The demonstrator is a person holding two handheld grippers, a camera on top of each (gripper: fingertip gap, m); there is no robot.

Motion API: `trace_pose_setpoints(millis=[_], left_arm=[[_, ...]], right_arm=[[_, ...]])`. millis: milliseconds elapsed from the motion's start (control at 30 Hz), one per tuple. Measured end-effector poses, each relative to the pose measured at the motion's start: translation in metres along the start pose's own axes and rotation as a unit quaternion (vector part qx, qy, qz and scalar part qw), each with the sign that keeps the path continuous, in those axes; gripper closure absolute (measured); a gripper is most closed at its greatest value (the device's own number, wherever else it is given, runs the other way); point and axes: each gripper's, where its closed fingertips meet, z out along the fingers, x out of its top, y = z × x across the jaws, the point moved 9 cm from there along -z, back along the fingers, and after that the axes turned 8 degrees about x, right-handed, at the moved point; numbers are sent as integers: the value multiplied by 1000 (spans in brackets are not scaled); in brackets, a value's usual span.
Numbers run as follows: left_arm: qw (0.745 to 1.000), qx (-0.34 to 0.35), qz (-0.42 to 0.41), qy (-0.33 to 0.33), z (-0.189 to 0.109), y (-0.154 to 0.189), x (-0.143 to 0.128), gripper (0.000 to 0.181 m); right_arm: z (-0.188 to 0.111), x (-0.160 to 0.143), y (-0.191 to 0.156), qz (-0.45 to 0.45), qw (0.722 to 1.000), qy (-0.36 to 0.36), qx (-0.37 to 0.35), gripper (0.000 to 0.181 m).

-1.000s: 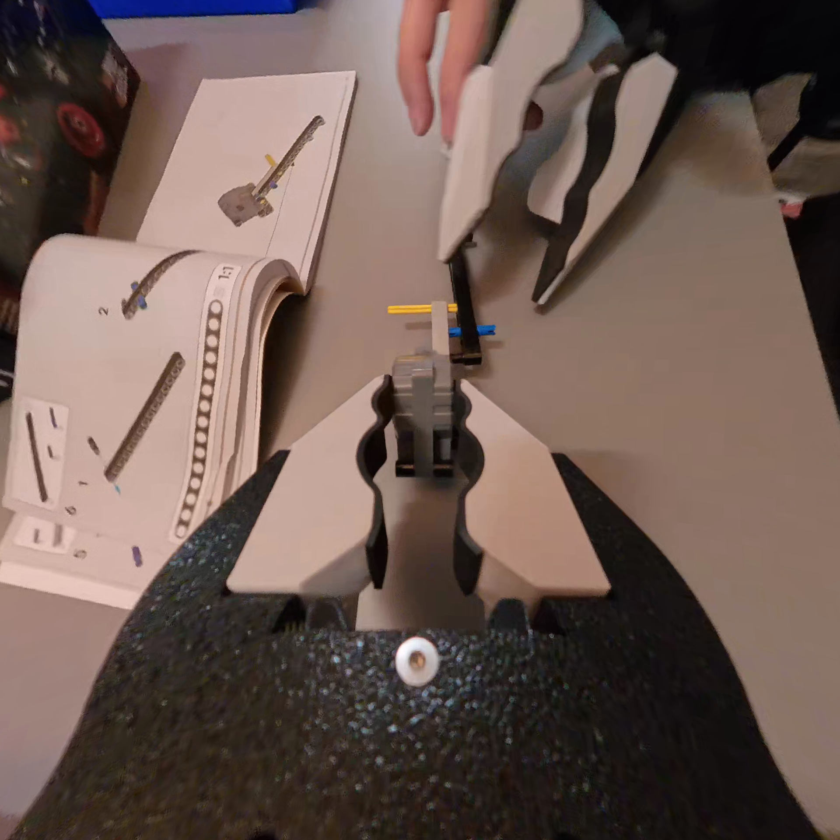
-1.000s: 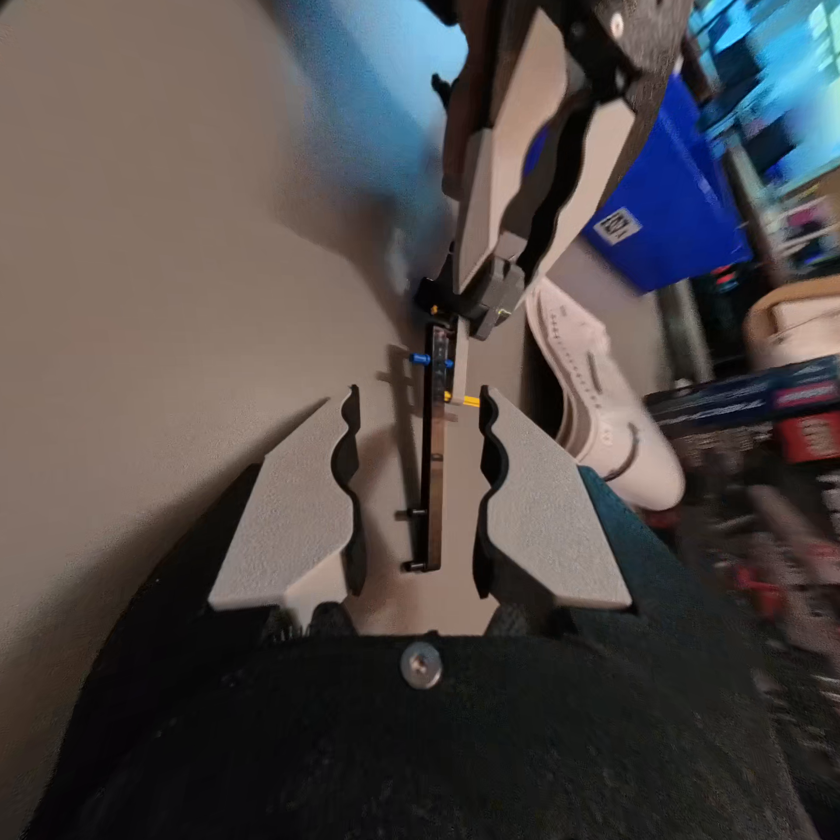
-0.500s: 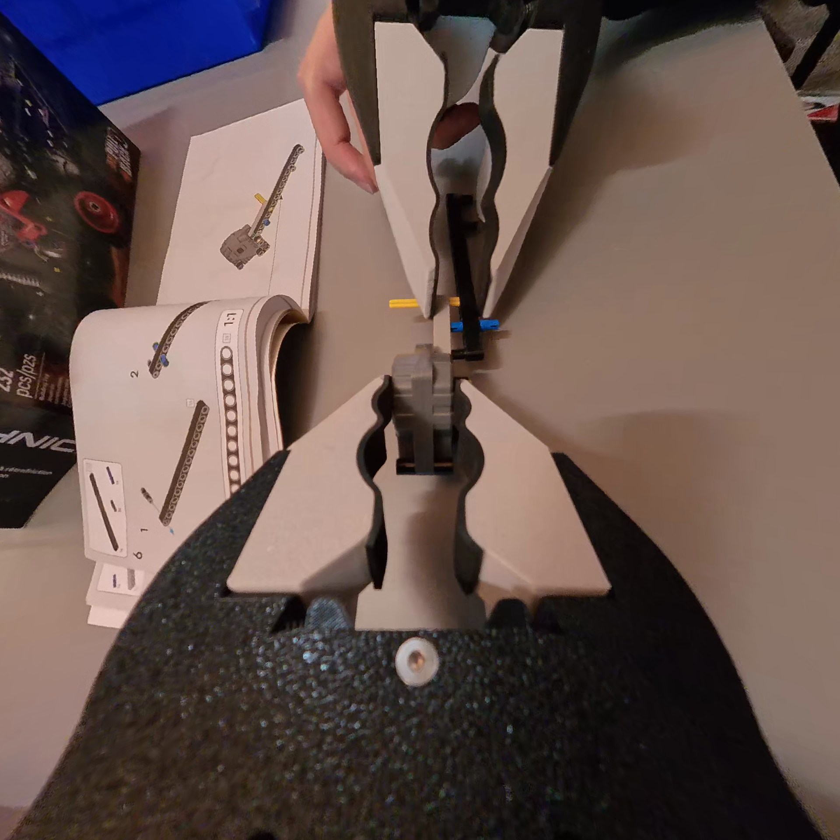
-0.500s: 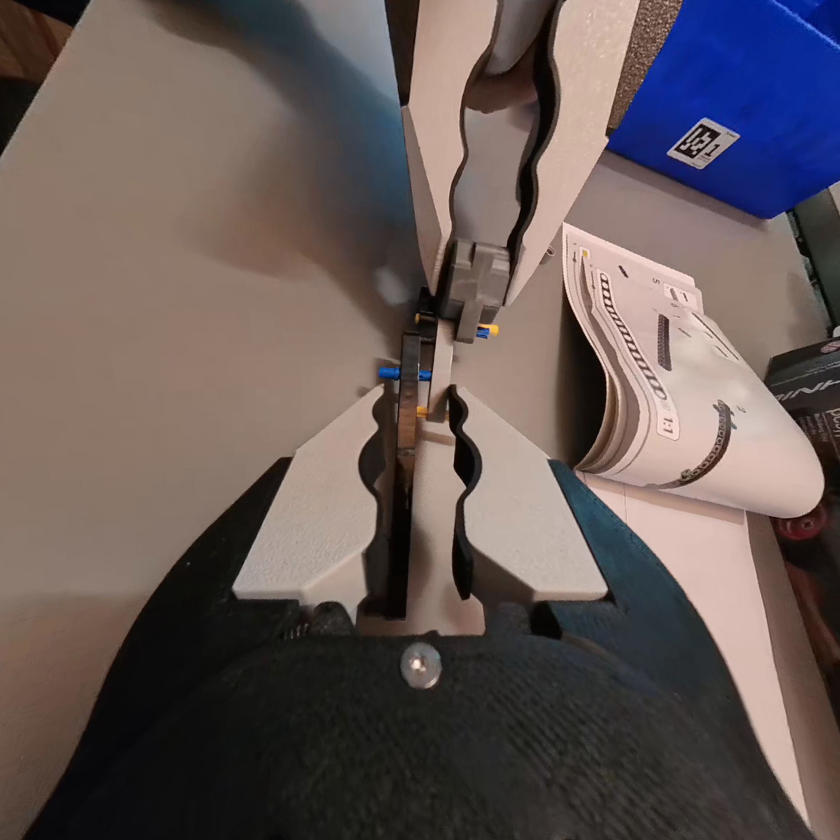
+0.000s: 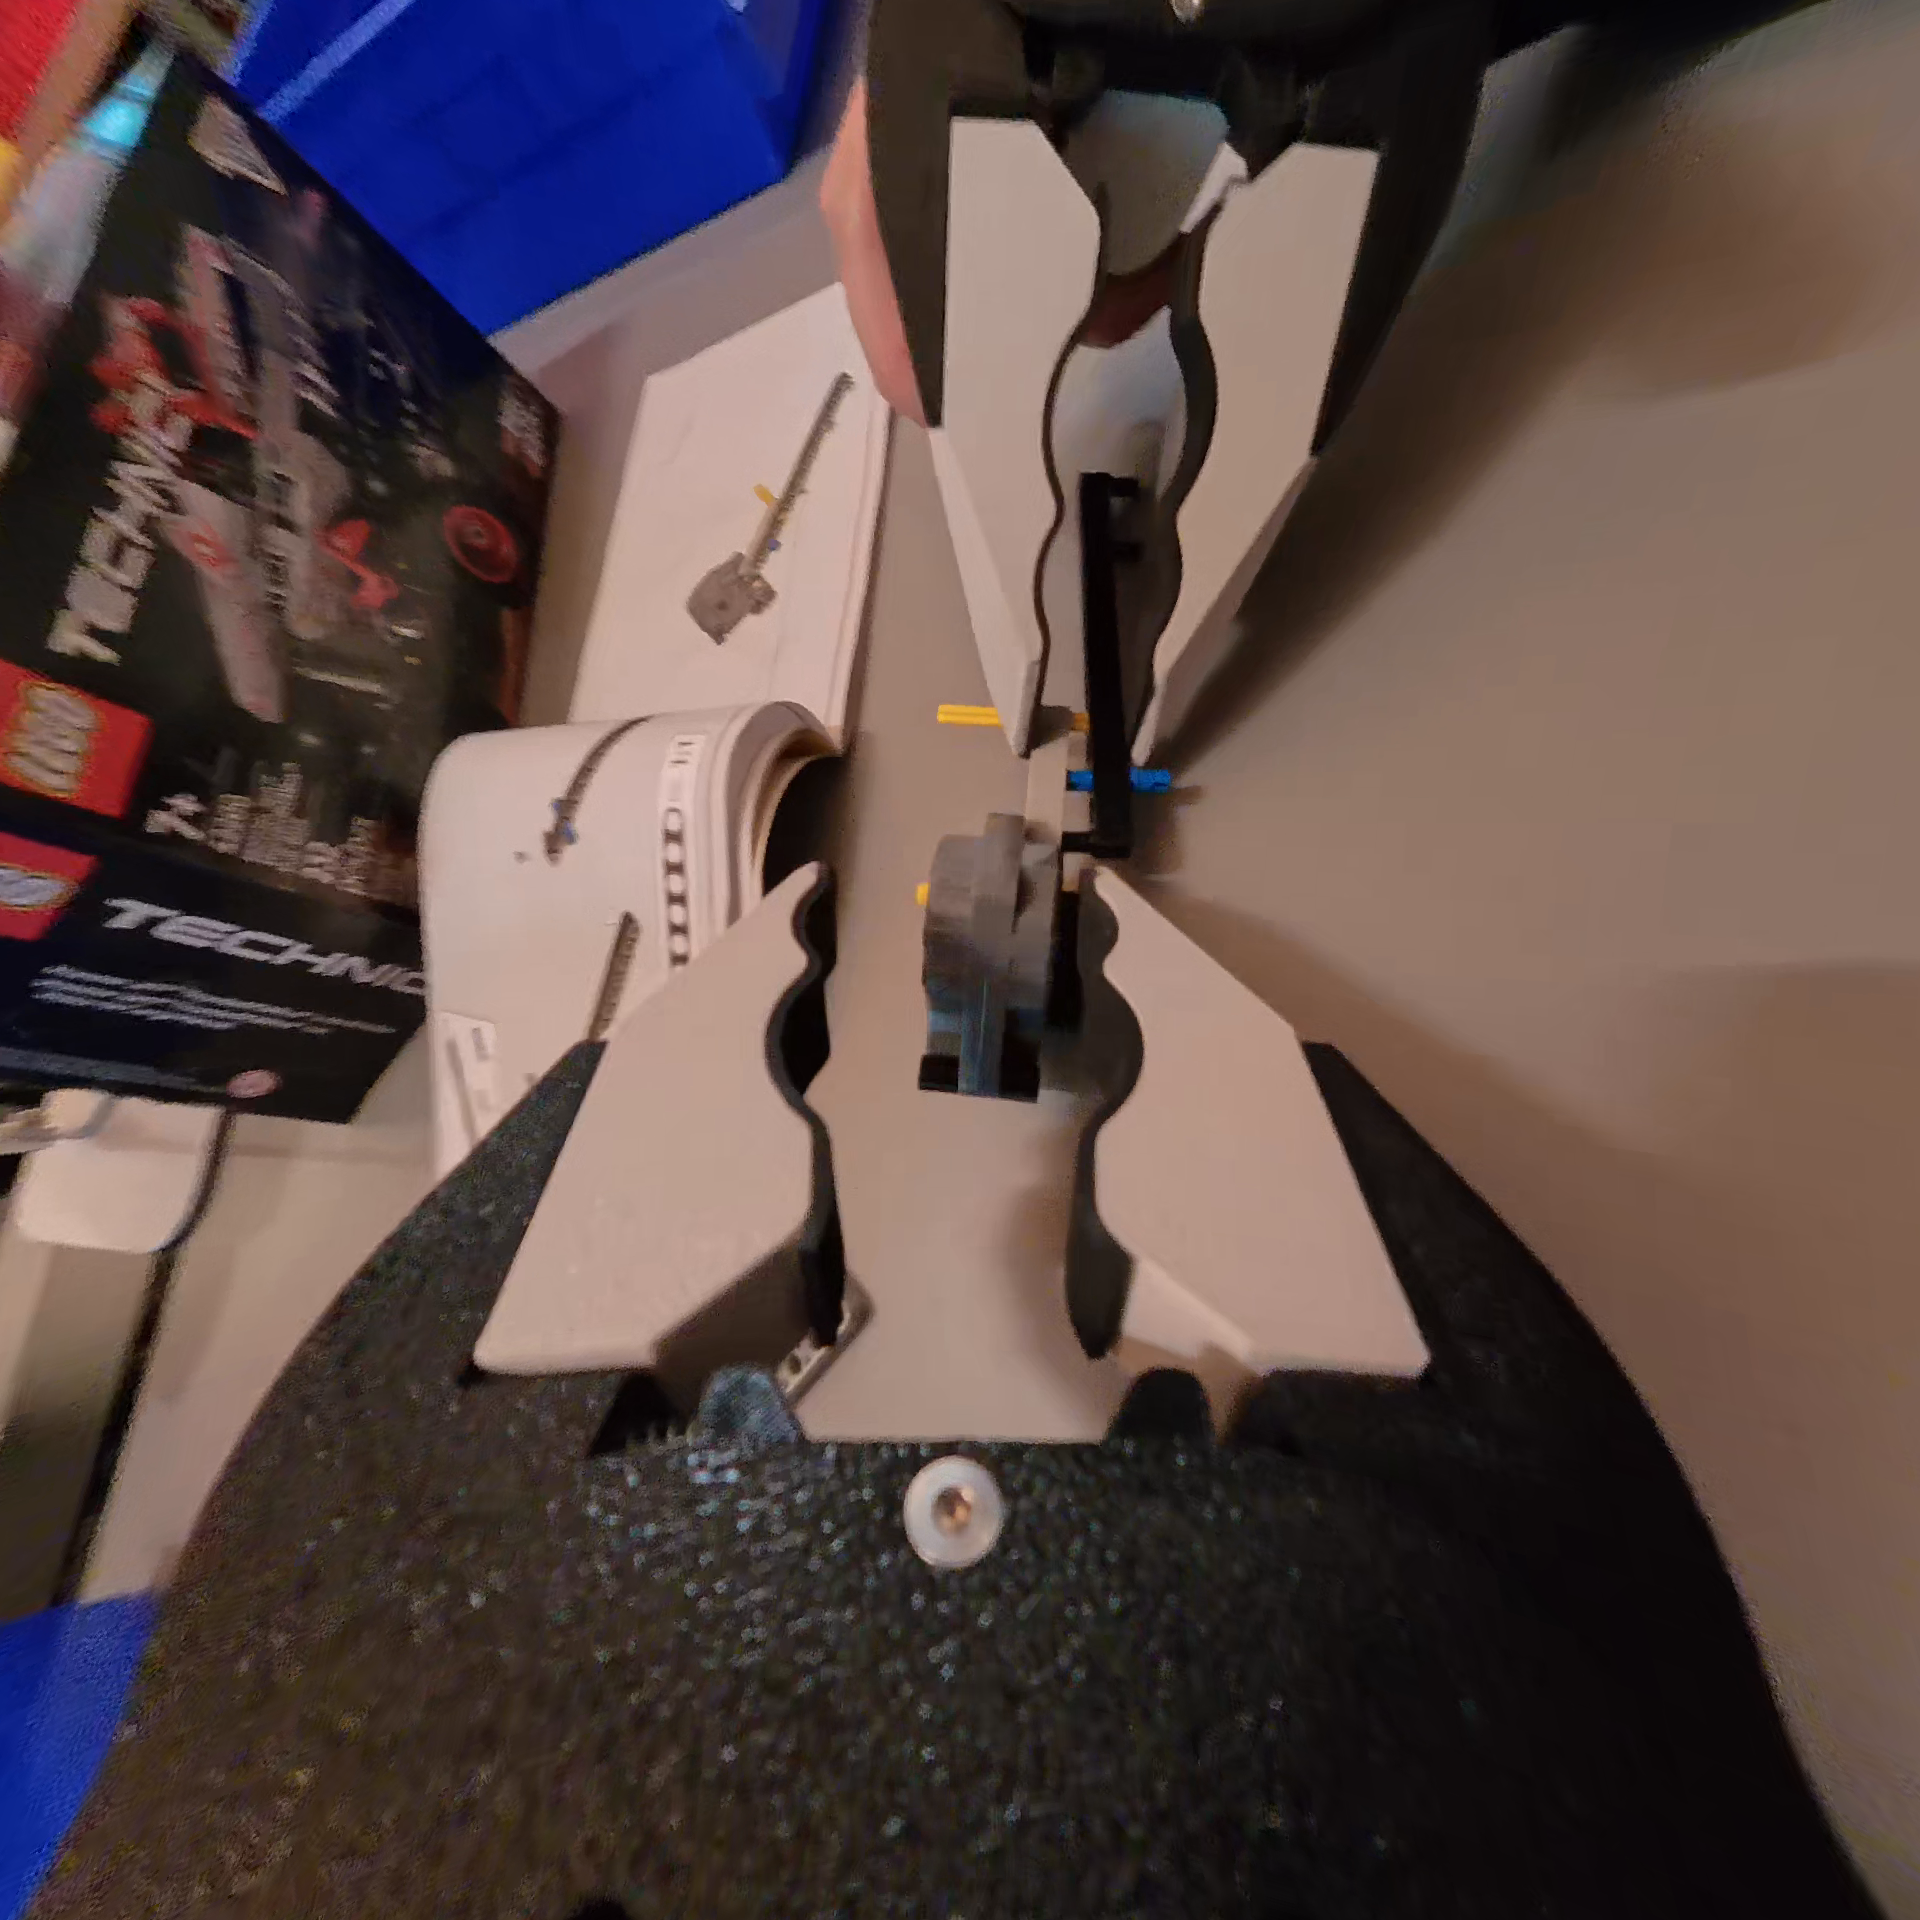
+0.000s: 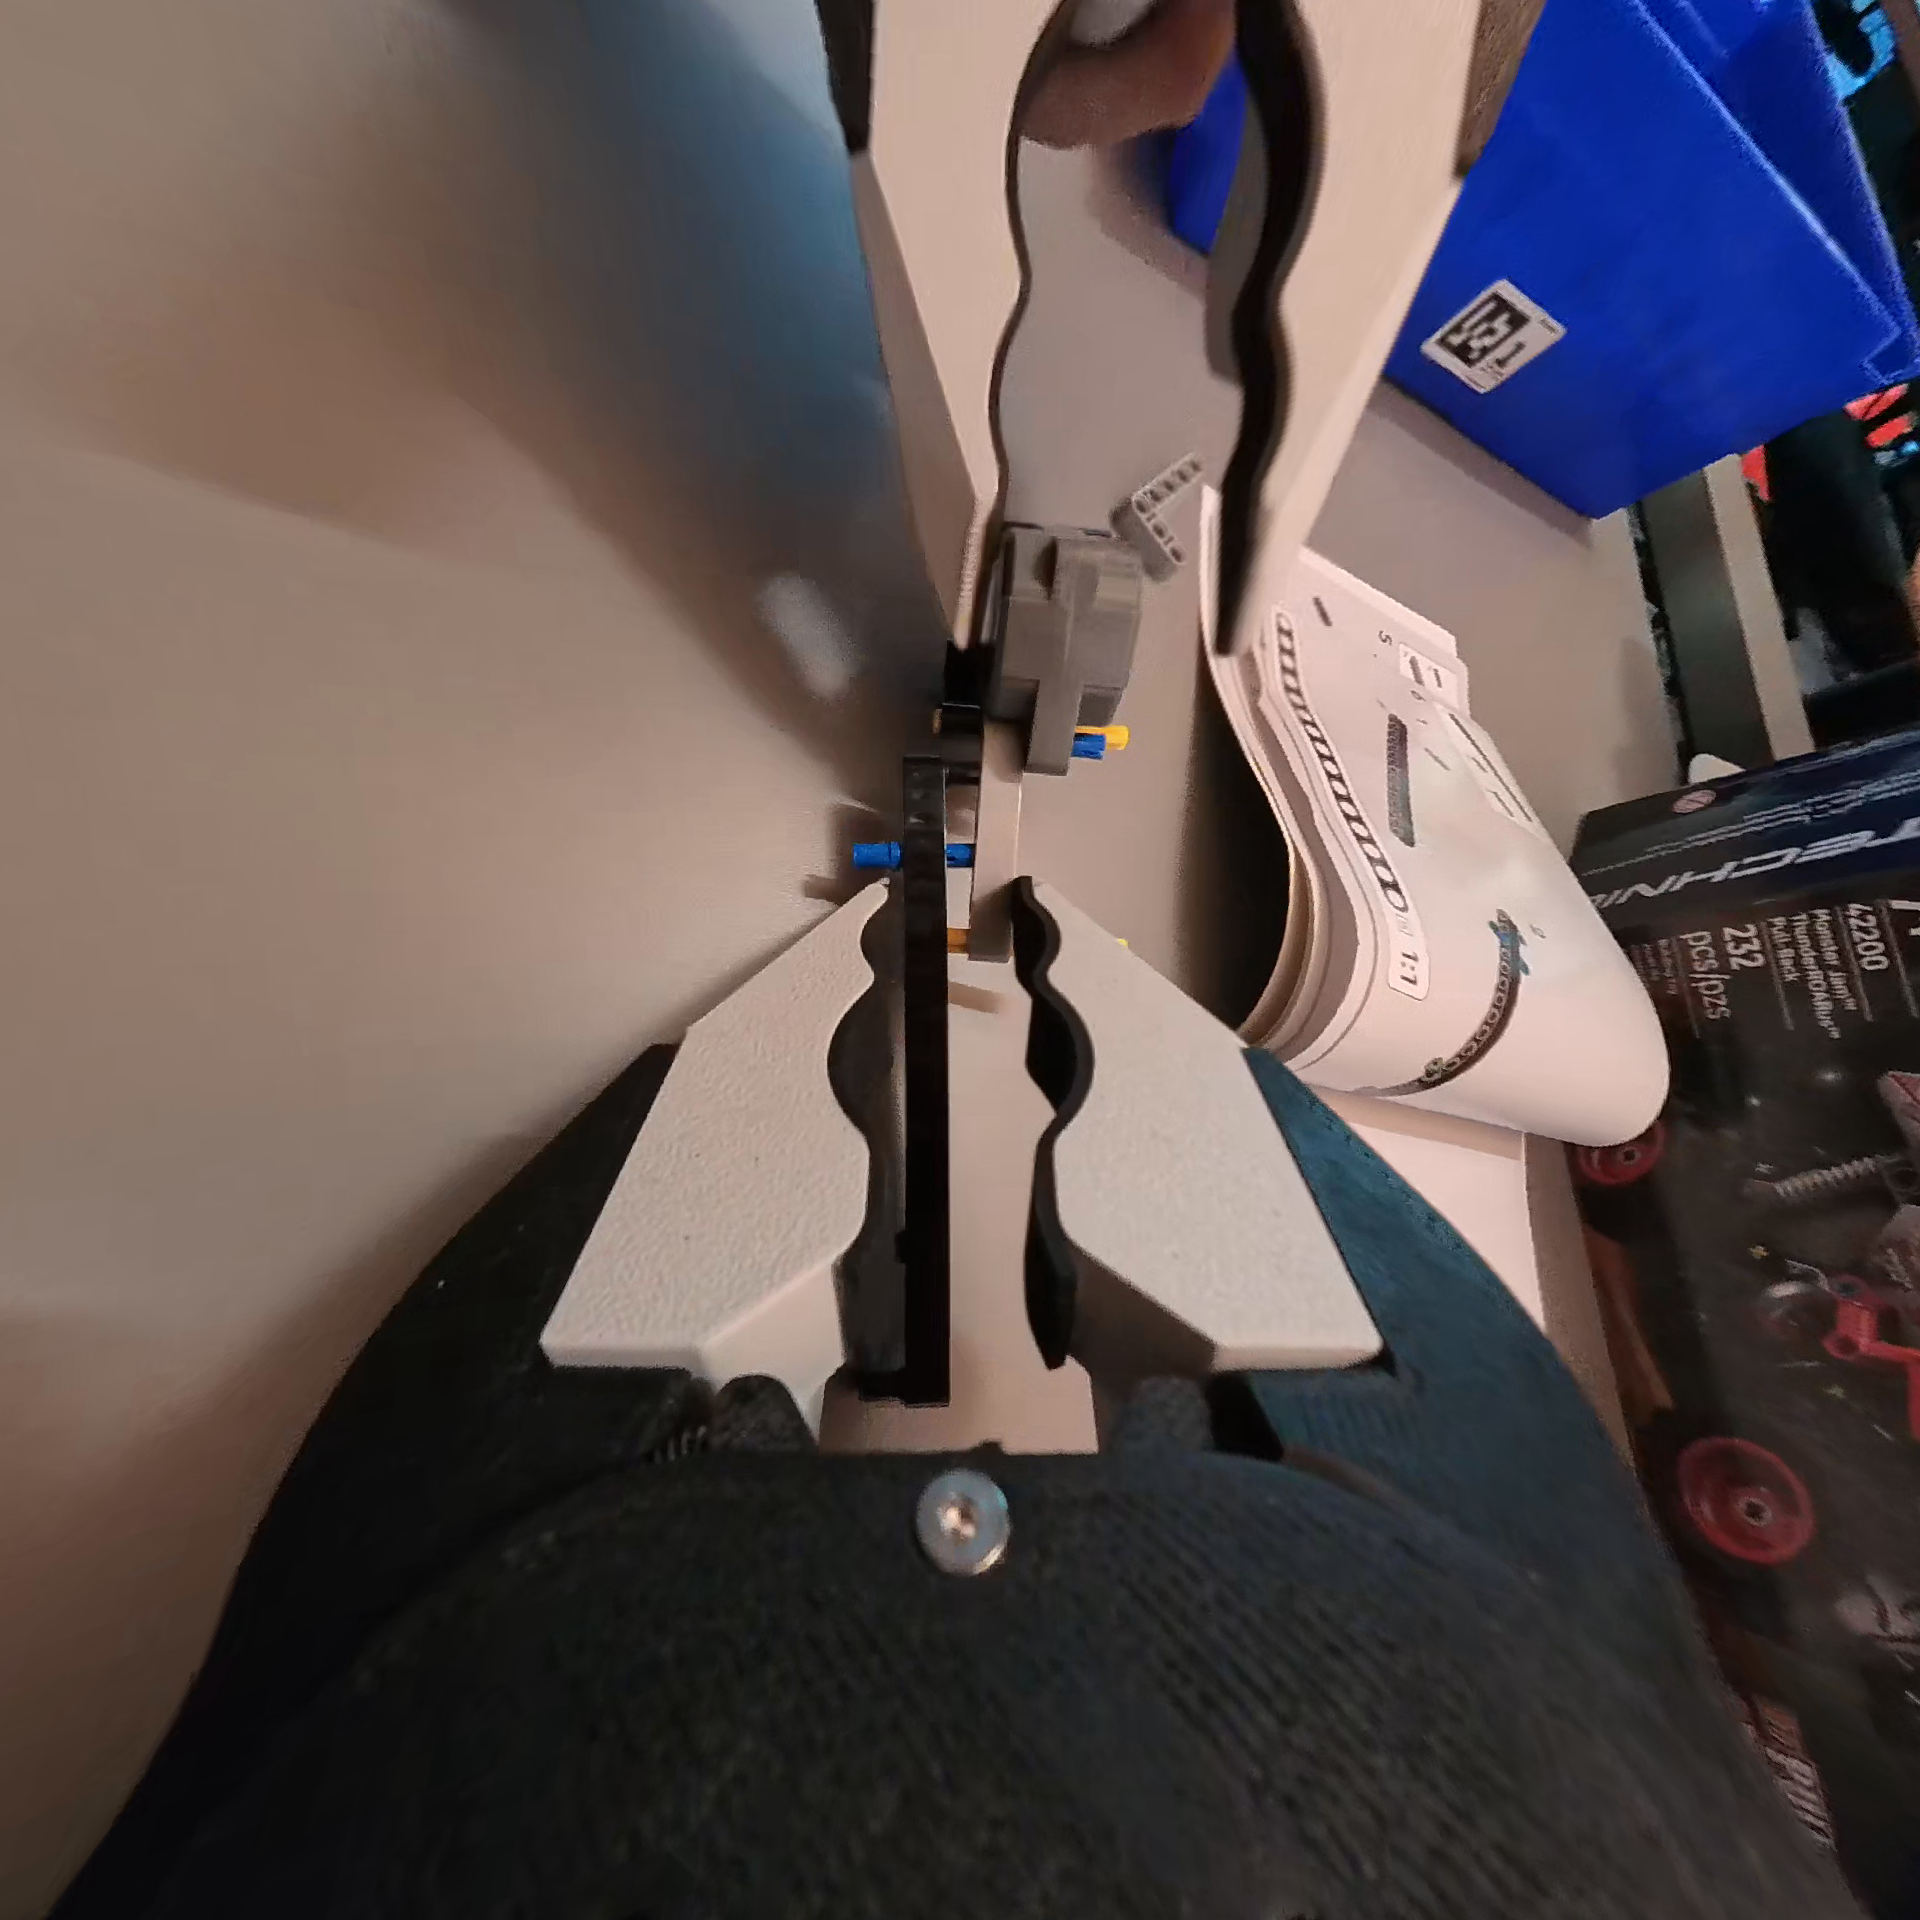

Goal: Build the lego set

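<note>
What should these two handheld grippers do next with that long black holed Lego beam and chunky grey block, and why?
Probably close the right gripper on the long black holed beam. The beam lies between its fingers, against one side only, with a gap to the other. The left gripper stands open around the chunky grey block, so nothing seems to clamp the assembly.

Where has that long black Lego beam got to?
In the right wrist view, the black beam lies between the right gripper fingers, against the left one, its far end joined to the grey block.
</note>
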Motion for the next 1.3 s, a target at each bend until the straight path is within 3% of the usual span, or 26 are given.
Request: trace_pose_setpoints(millis=[33,200,267,367,467,600,700,767,833,1033,1167,1300], left_arm=[[1000,21,11,-2,-2,2,3,136],[984,107,133,-58,-6,21,17,130],[975,122,172,-66,-3,31,23,143],[969,115,196,-96,6,43,27,135],[972,88,170,-138,16,45,27,134],[974,113,127,-153,20,34,35,127],[977,137,65,-150,20,22,36,108],[982,110,31,-152,24,20,31,108],[984,101,17,-144,28,21,28,119],[979,113,35,-165,39,24,18,127],[984,108,-4,-141,39,21,17,133],[987,91,-16,-135,41,21,14,126]], right_arm=[[1,0,0,1,1000,0,-7,163],[2,-3,2,12,1000,3,-25,163],[2,-4,3,24,999,5,-27,163],[1,-6,5,41,999,15,-19,163],[0,-7,5,37,999,14,-20,163],[-2,-8,4,28,999,11,-19,163],[-6,-11,4,27,999,15,-13,163],[-8,-13,4,27,999,19,-11,163],[-9,-14,5,29,999,25,-9,163],[-11,-17,5,39,999,37,-5,163],[-10,-19,5,39,999,35,-4,163],[-10,-20,6,44,998,39,-5,163]])
